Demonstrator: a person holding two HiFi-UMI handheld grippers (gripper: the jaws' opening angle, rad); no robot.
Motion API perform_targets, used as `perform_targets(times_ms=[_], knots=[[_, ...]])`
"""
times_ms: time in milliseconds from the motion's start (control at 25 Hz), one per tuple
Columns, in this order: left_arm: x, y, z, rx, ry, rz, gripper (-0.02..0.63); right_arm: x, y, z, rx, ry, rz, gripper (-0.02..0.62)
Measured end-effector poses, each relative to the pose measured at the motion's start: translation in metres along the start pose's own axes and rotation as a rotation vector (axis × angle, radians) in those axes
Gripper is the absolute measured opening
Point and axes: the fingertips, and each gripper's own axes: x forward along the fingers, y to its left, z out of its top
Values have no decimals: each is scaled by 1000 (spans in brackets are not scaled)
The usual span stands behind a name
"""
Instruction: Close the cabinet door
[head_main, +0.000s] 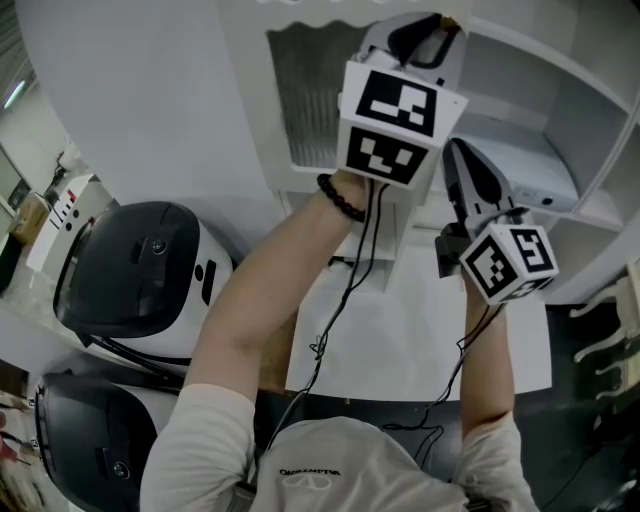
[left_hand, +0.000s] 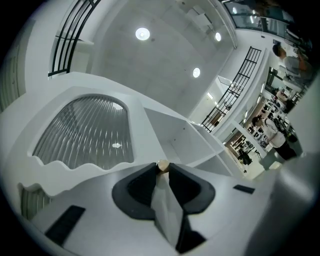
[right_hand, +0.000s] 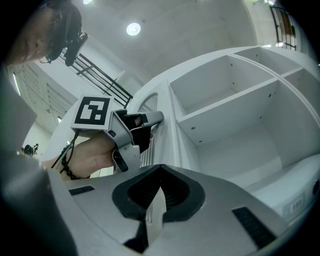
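The left gripper (head_main: 425, 38) pinches the small tan knob (left_hand: 162, 165) of the ribbed-glass cabinet door (left_hand: 85, 130), which stands open left of the white shelves (right_hand: 235, 100). The right gripper (right_hand: 160, 171) hangs nearby to the right, jaws closed and empty.

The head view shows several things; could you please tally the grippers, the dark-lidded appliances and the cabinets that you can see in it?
Grippers: 2, the left gripper and the right gripper
Dark-lidded appliances: 2, the upper appliance and the lower appliance
Cabinets: 1, the cabinet
Total: 5
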Motion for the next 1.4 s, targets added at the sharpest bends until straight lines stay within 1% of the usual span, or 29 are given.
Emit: perform_targets(times_ms=[280,440,600,1000,1080,1200,1240,1400], knots=[[8,2,-5,5,17,3,84,0,-1,-1,-9,6,8,9],[10,3,-8,0,24,5,84,-3,1,-2,9,2,14,9],[10,7,-10,-6,27,15,84,-5,6,-5,5,9,18,9],[12,7,-12,13,32,20,84,-7,4,-11,16,36,-2,9],[12,6,-11,-11,21,9,87,-7,4,-10,21,32,-3,9],[9,5,-10,-99,-9,-41,92,-9,7,-11,22,30,-4,9],[6,5,-11,-115,-14,-54,92,-9,7,-13,23,32,-4,9],[-11,6,-2,-96,-56,-51,92,-13,8,-14,52,27,-17,9]])
